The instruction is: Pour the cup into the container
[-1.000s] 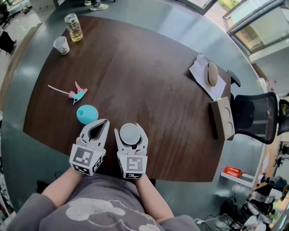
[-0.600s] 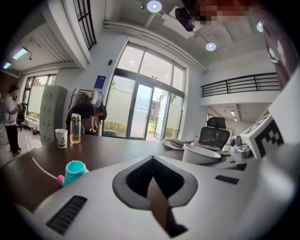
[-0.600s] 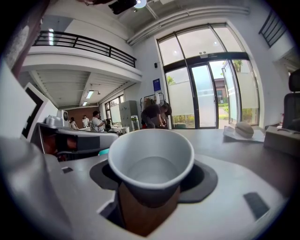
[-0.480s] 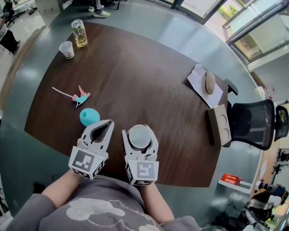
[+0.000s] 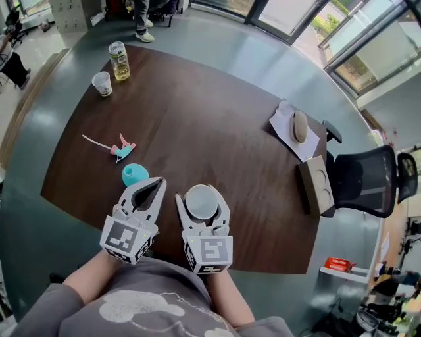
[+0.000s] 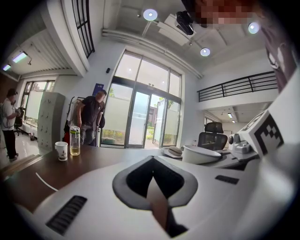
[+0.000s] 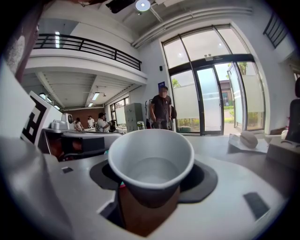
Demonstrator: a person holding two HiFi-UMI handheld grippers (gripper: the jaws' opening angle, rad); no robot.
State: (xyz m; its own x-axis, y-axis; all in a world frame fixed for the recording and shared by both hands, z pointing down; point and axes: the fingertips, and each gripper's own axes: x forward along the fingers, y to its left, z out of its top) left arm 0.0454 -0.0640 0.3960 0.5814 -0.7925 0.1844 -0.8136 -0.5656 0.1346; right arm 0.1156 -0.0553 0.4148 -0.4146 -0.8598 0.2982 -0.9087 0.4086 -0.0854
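My right gripper [image 5: 200, 192] is pinching a white paper cup [image 5: 201, 203]. Its jaws are spread wide around the cup wall with the pads pressed on both sides. The cup sits upright with its mouth up, over the near edge of the dark wooden table [image 5: 217, 131]. I see a pale inside and bottom, but I cannot tell whether it holds any clear liquid.

My left gripper [image 5: 156, 183] is just beside it, also over the table's near edge. Its jaws are pressed together at the tips with nothing between them; only a sliver of tabletop shows through the gap behind the tips.

The teal container [image 5: 134, 174] stands on the table just past the left gripper's tips, toward the table's left side, and I can see a small dark opening in its top. It is near the held cup but not touching it.

Further in from the near edge, left of the table's middle, lies a small pink and teal toy [image 5: 122, 149] with a thin white stick.

At the table's far left corner are a second paper cup [image 5: 102, 83] and a clear jar [image 5: 120, 61] with yellowish liquid in its lower part, close together.

At the table's right end there is a white sheet [image 5: 284, 118] with a beige oval object [image 5: 299, 126] on it, and nearer me a brown box [image 5: 316, 185] at the table's right edge.

A black office chair [image 5: 368, 176] stands off that right edge. A person [image 5: 141, 13] stands beyond the table's far side.
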